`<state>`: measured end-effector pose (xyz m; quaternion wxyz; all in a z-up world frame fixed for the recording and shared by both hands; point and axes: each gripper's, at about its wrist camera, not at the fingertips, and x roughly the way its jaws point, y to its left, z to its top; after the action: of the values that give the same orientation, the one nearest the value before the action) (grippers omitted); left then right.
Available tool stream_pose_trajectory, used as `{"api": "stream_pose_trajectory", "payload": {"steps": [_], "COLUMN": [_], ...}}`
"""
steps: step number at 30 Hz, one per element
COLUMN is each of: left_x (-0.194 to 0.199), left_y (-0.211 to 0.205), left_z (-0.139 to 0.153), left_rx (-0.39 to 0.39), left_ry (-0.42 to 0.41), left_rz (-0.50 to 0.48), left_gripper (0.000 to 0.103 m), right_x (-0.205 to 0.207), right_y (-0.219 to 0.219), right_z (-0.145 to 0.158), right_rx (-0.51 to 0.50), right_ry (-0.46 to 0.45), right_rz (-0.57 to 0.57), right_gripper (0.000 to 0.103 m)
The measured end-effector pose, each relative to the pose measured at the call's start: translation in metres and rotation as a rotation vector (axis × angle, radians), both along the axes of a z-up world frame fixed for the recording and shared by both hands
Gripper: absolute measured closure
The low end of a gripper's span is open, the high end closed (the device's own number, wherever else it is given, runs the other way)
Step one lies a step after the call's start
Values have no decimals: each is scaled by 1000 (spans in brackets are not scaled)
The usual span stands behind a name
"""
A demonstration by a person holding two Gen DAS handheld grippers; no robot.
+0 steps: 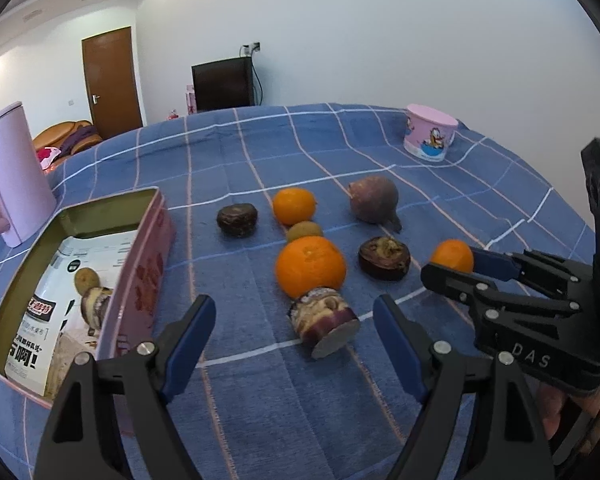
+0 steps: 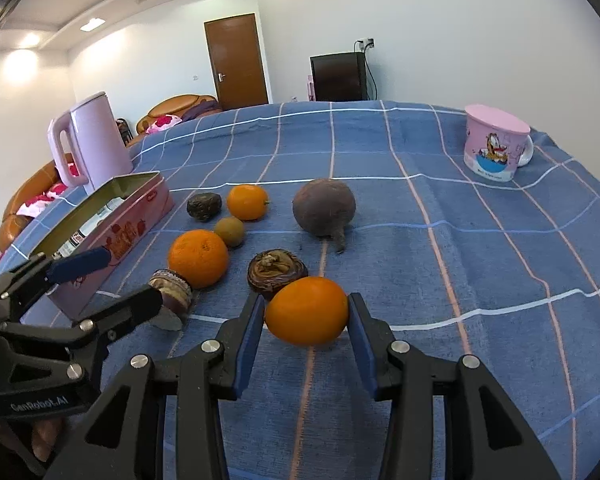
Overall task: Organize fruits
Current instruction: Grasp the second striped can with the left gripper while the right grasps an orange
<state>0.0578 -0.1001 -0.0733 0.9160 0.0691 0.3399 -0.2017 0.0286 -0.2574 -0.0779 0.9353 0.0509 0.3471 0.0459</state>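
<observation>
My right gripper has its blue pads pressed on both sides of a small round orange fruit, and it sits snug between them, low over the blue checked cloth on the bench. My left gripper stands spread, nothing held; the cut purple-skinned fruit piece with the pale flat face lies just ahead between the open fingers, flat end toward me, long axis running near to far.

Now the relation that counts: the open pink rectangular tin sits off to the left of my held orange, well apart, with the big orange, the cut piece and my left gripper all in between. The tin's long side runs near to far. A small brown kiwi and a striped piece already lie in it. I reckon the left hand is the nearer to the tin; my right has to cross over that cluster.
</observation>
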Motion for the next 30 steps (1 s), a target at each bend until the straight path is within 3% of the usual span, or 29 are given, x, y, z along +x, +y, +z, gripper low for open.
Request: {"api": "stream_pose_trajectory", "payload": {"steps": [9, 10, 13, 14, 30], "left_x": [9, 9, 9, 9, -1], "left_y": [-7, -9, -13, -13, 1], "left_z": [-7, -8, -12, -12, -1], "left_rx": [10, 16, 26, 26, -19], "left_ry": [68, 65, 84, 86, -11], "left_rz": [-34, -39, -64, -70, -29], "left_gripper": [24, 29, 57, 59, 63], "right_x": [1, 1, 1, 1, -9], "right_y": [2, 3, 7, 7, 14], "right_z": [-2, -2, -2, -2, 3], "right_rx": [4, 1, -14, -16, -40], "right_ry": [9, 10, 13, 12, -56], "right_rz": [18, 21, 34, 38, 74], "right_gripper": [59, 59, 59, 59, 59]}}
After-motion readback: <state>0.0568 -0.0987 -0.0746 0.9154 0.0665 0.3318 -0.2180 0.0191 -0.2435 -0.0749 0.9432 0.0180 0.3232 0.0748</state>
